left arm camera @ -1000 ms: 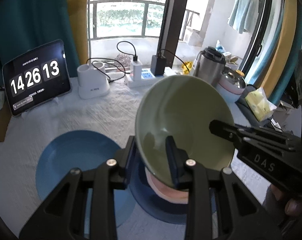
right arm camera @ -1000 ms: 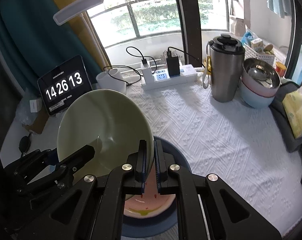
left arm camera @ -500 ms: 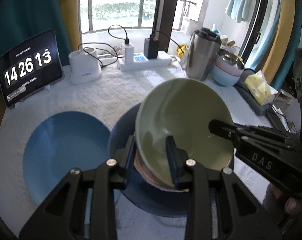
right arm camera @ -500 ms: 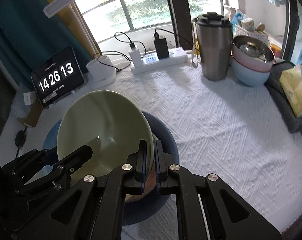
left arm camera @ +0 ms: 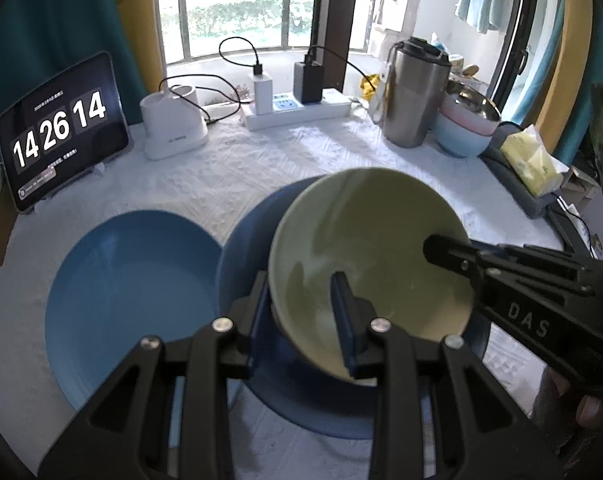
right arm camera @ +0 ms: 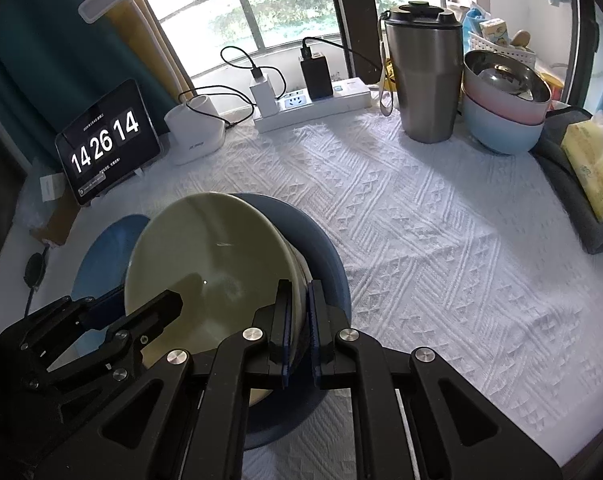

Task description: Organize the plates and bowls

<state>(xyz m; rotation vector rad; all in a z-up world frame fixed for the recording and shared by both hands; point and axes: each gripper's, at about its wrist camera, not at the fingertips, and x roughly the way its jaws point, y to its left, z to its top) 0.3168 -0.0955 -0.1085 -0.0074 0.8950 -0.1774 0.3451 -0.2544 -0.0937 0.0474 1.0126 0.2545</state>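
Far left on the white textured cloth (right arm camera: pixel 421 220) a tablet clock (left arm camera: pixel 61 132) leans upright, reading 14 26 14, a white holder (left arm camera: pixel 173 128) just beside it with a cable running in. In front of those lies a light blue plate (left arm camera: pixel 129 280), flat on the cloth, bare, its right edge tucked against a dark blue plate (left arm camera: pixel 245 240). The left gripper (left arm camera: pixel 303 300) straddles the near-left rim of the green bowl (left arm camera: pixel 373 248): one finger outside the wall, one inside, pinching the rim between them. Green bowl sits low over the dark blue plate, slightly tilted; from the right wrist view a second rim (right arm camera: pixel 301 268) shows under it, so it looks nested in another bowl, colour hard to tell. The right gripper (right arm camera: pixel 299 316) clamps the bowl's right rim, pads nearly together with only the thin wall between; in the left wrist view the same tool comes in from the right with one finger over the bowl's inside. Behind the centre, a white power strip (right arm camera: pixel 313 108) with two chargers plugged in. Right of that a steel tumbler (right arm camera: pixel 425 76) stands upright, then a stack of bowls (right arm camera: pixel 501 120), blue at the bottom, pink, metal on top, well apart from the plates. Far right, a yellow tissue pack (right arm camera: pixel 593 164) rests on something dark grey.
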